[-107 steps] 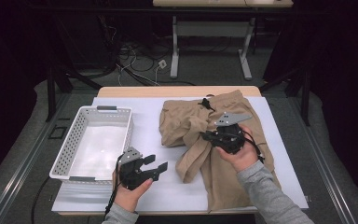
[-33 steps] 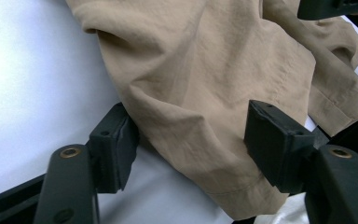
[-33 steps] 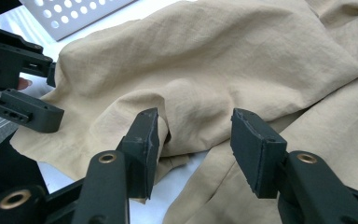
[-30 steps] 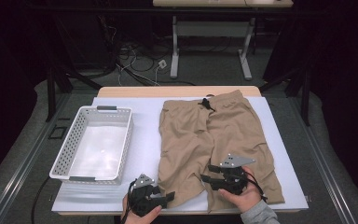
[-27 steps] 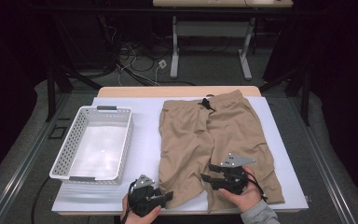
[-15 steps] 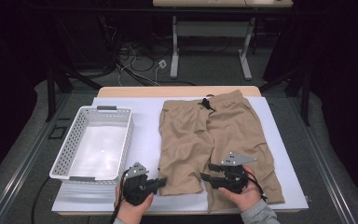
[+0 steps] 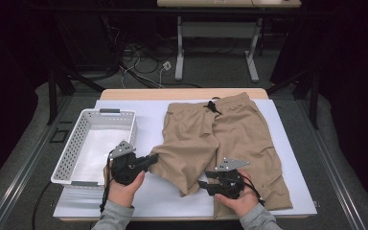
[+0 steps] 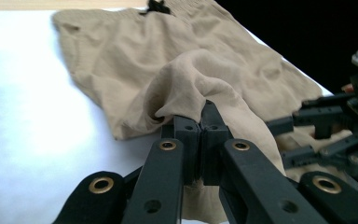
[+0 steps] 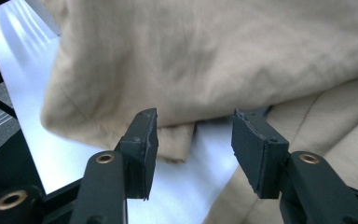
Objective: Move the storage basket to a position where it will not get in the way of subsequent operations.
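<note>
Tan shorts (image 7: 242, 127) with a black drawstring lie flat on the white mat, waistband at the far side. My left gripper (image 7: 152, 157) is shut on the hem of the left leg and holds it raised and drawn leftward, so the cloth bunches. In the left gripper view the jaws (image 8: 200, 126) are clamped together with a fold of shorts (image 8: 135, 60) draped over them. My right gripper (image 7: 202, 184) rests low at the near edge by the right leg. In the right gripper view it stands open (image 9: 193, 135), the shorts' lifted hem (image 9: 214, 56) just beyond its pads.
A white perforated basket (image 7: 72, 153) stands at the left of the mat, close to my left hand. The table's near edge runs just under both hands. Cables and desk legs lie on the floor beyond the table.
My left gripper has shut on the hem of the left leg and risen away from the near edge toward the basket, lifting the cloth. The right gripper has stayed put.
</note>
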`<action>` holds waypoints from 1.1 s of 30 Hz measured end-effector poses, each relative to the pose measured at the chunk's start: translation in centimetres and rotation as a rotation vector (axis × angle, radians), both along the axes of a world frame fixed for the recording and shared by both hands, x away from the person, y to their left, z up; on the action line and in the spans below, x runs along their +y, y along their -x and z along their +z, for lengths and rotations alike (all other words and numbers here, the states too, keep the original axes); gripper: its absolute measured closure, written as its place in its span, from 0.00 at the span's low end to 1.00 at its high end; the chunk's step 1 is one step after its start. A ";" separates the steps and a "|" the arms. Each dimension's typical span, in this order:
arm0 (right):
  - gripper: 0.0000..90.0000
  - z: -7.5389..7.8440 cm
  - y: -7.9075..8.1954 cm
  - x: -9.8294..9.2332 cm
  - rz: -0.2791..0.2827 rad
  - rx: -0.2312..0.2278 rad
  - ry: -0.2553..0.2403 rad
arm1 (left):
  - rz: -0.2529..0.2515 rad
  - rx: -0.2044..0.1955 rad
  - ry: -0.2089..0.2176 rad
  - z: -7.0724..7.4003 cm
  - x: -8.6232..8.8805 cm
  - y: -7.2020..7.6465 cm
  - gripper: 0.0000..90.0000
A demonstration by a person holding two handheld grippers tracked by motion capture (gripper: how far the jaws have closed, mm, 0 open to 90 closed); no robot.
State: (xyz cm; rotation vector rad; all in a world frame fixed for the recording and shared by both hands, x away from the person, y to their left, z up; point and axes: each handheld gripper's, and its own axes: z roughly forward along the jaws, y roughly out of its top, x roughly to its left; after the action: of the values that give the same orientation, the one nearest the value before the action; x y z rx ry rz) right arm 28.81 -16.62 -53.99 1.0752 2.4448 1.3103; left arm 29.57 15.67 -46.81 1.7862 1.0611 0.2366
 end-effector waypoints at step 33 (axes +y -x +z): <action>0.99 1.3 0.4 0.9 0.047 0.143 0.011 | 0.086 0.025 0.003 -0.5 3.2 0.1 0.99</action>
State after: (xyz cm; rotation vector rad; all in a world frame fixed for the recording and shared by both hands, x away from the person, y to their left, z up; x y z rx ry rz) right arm 28.36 -15.68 -52.67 1.1534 2.5918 1.2735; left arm 29.44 18.85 -47.35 1.7470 1.1564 0.2653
